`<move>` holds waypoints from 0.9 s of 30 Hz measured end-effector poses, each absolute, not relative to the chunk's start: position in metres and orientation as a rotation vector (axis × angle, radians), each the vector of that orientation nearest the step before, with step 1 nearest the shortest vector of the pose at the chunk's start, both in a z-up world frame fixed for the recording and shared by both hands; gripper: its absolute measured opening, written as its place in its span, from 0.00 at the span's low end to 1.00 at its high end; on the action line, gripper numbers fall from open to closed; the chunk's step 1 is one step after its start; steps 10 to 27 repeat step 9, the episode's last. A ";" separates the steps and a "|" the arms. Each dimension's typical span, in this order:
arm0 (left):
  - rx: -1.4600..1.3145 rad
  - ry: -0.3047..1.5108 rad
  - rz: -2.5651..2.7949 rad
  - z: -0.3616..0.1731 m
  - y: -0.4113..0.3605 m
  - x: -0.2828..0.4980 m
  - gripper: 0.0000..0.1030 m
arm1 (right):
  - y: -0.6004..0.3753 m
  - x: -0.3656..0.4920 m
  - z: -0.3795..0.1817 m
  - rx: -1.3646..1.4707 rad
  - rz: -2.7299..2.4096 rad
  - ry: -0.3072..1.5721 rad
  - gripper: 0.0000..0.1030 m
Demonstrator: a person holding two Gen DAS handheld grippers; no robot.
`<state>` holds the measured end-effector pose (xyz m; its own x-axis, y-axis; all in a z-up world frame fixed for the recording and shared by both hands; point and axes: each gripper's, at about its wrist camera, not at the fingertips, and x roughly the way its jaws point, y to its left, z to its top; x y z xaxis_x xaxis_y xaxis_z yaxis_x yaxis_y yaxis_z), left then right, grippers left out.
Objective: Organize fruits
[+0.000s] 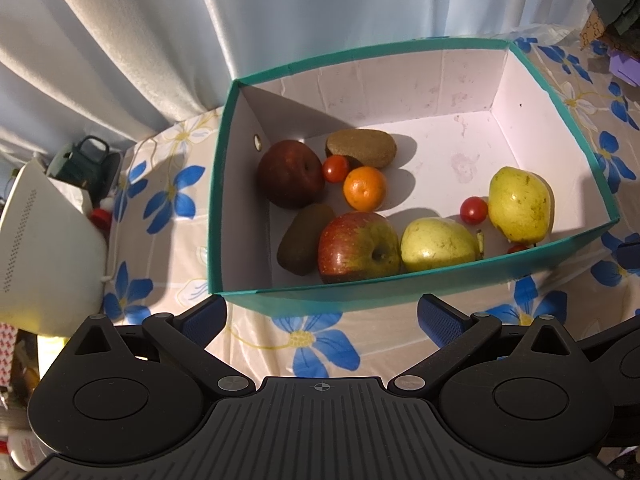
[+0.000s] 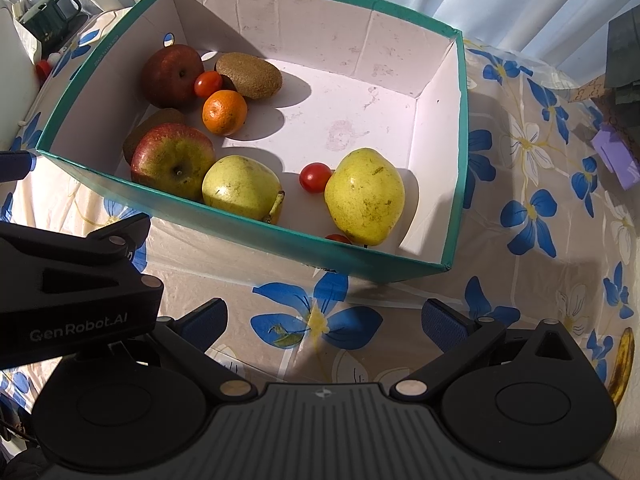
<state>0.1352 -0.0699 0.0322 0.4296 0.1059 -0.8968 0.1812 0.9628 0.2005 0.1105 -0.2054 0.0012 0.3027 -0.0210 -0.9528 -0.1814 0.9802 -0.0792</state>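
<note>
From the left wrist we see our left tongs point(image 1: 320, 316) spread wide and holding nothing, hovering over the counter point(image 1: 256, 332) just short of the teal box point(image 1: 400, 288), where apples, pears, kiwis, an orange point(image 1: 365, 189) and cherry tomatoes already lie

From the right wrist our right tongs point(image 2: 322, 320) gape equally bare; a banana point(image 2: 622, 364) lies outside at the right edge, soft and bruisable, best gripped gently mid-length

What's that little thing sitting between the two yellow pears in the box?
A cherry tomato, lying on the box floor between the left pear and the right pear. It seems to touch the right one. Both views show it, the right wrist view most clearly.
</note>
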 end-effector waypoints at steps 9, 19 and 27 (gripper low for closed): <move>0.278 1.134 -0.049 0.031 -0.070 0.136 1.00 | -0.203 0.110 0.001 -0.185 0.105 1.258 1.00; 0.278 1.134 -0.049 0.031 -0.070 0.136 1.00 | -0.203 0.110 0.001 -0.185 0.105 1.258 1.00; 0.278 1.134 -0.049 0.031 -0.070 0.136 1.00 | -0.203 0.110 0.001 -0.185 0.105 1.258 1.00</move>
